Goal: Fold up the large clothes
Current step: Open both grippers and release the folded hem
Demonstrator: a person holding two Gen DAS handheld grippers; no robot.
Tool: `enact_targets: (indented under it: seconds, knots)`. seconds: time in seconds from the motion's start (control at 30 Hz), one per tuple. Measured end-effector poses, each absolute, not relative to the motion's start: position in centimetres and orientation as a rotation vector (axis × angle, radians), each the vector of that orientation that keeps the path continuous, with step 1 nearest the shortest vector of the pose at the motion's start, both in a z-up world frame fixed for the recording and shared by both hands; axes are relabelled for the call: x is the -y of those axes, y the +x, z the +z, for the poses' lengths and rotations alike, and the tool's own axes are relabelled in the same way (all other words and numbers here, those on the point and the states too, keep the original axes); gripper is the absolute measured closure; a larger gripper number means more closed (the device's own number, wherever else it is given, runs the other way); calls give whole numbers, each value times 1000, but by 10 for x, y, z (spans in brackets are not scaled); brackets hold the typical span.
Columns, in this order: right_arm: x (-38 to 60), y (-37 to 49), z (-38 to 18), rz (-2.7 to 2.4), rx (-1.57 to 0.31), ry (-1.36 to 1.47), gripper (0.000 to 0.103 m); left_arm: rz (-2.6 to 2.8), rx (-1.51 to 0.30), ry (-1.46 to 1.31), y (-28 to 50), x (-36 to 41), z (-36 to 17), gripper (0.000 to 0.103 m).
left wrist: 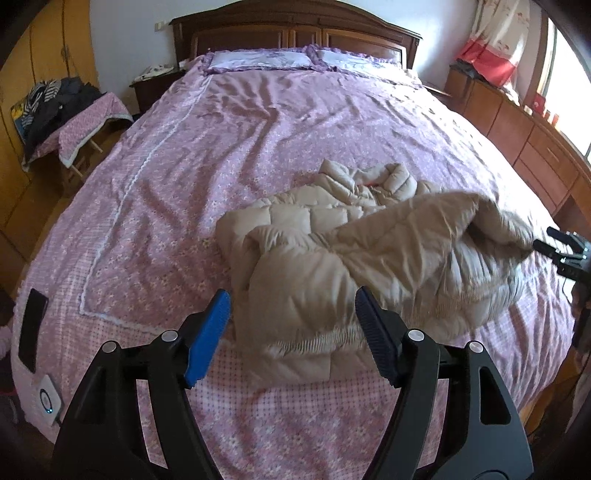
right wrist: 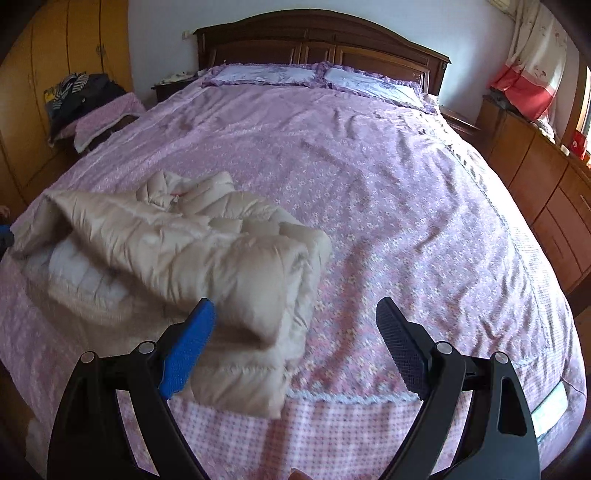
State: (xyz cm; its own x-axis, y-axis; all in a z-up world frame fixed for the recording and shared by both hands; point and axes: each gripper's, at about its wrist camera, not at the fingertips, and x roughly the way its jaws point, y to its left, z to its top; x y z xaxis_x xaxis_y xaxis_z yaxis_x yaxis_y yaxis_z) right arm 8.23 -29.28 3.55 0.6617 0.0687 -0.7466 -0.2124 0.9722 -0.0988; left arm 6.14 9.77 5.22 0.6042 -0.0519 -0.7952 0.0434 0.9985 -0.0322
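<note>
Grippers first. Left gripper (left wrist: 291,314): fingers spread wide, nothing between them, poised above the near hem of the jacket (left wrist: 351,254). Right gripper (right wrist: 295,325): also spread and empty, its blue finger (right wrist: 188,350) just beside the folded bulk of the garment without pinching it. In the left wrist view the right gripper shows at the far right, close to a raised flap of the jacket; whether it touches that flap cannot be told.

Task item: one beige quilted puffer jacket, lying crumpled and partly doubled over on the bed (left wrist: 184,166), near the foot edge and roughly midway between the two side edges. Collar or hood points toward the headboard (left wrist: 295,33); ribbed elastic hem faces the foot edge. One panel stands lifted and blurred.

Handling assessment: judged light, soft and lofty, with a smooth shell likely to slip. Padding will spring back, so folds probably need pressing down. Recommended hold points are stitched edges, namely the ribbed hem, cuffs or shoulder seams, where fabric is thin enough for the fingers to close on; puffed panels would likely squirt free.

Other items noted: a dark phone (left wrist: 32,328) and a white device (left wrist: 47,400) at the near left corner of the bed.
</note>
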Motion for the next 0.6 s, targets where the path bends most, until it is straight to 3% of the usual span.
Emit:
enact_targets:
  seconds: [0.27,0.33,0.6]
  knots:
    - [302,56,21,221,-853,-277,17,-83,-942,65,29,-94,38,32]
    - [296,53,11,229,-850,-335,17,-93,-948,76,24,-93,31,27]
    - [267,78,-29,241,-829,-445,17,-96,-968,170,40,-76,-6,24]
